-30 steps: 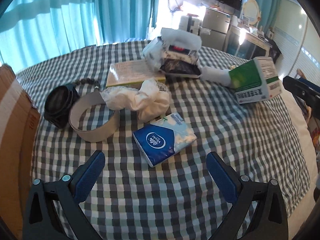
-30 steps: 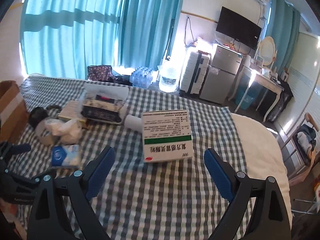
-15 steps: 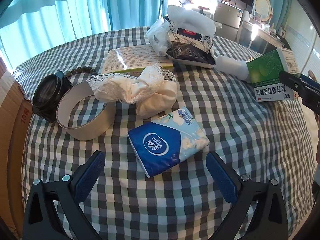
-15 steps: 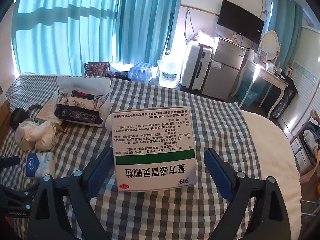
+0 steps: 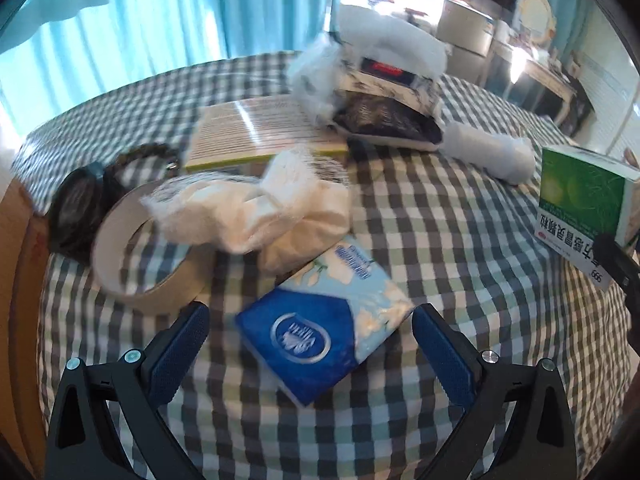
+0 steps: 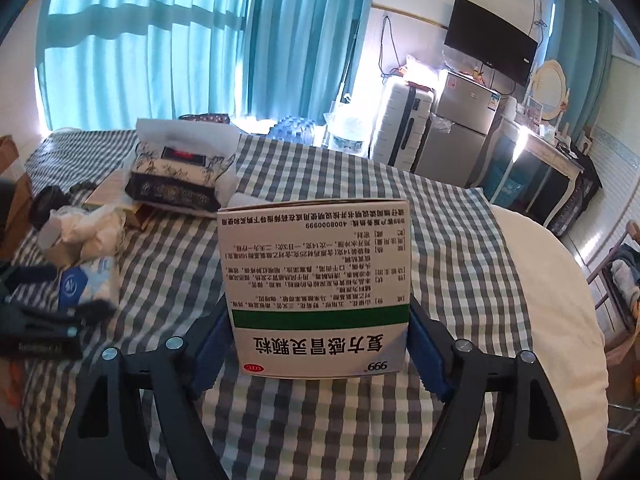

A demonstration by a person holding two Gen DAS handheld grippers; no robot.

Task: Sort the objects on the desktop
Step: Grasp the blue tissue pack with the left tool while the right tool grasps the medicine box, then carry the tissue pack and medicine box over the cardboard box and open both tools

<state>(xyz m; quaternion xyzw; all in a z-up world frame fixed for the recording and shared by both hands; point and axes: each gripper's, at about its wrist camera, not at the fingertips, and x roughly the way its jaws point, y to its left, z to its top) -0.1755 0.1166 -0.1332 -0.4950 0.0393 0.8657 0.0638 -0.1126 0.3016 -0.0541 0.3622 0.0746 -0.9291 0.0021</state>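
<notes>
The right gripper (image 6: 320,344) has its blue-padded jaws closing around the medicine box (image 6: 316,288). The pads sit at the box's two sides, but the box's front face hides the contact, so a firm clamp cannot be confirmed. The box is white cardboard with a green band and printed text that reads upside down.

To the left of the medicine box, the left gripper (image 5: 310,340) hangs with its jaws spread wide, a soft tissue pack (image 5: 324,328) lying between them, untouched. The pack is blue and pale floral plastic, resting on the checked tablecloth (image 5: 460,240).

Farther left of the medicine box lie a crumpled white lace cloth (image 5: 260,208) overlapping a beige tape roll (image 5: 120,264), and a dark round object (image 5: 80,208), too blurred to name. A flat yellow-edged box (image 5: 256,128) is partly covered by a patterned tissue bag (image 6: 180,172). A white cylinder (image 5: 488,152) lies just beside the medicine box. Brown cardboard (image 5: 16,280) is cut off at the frame edge.
</notes>
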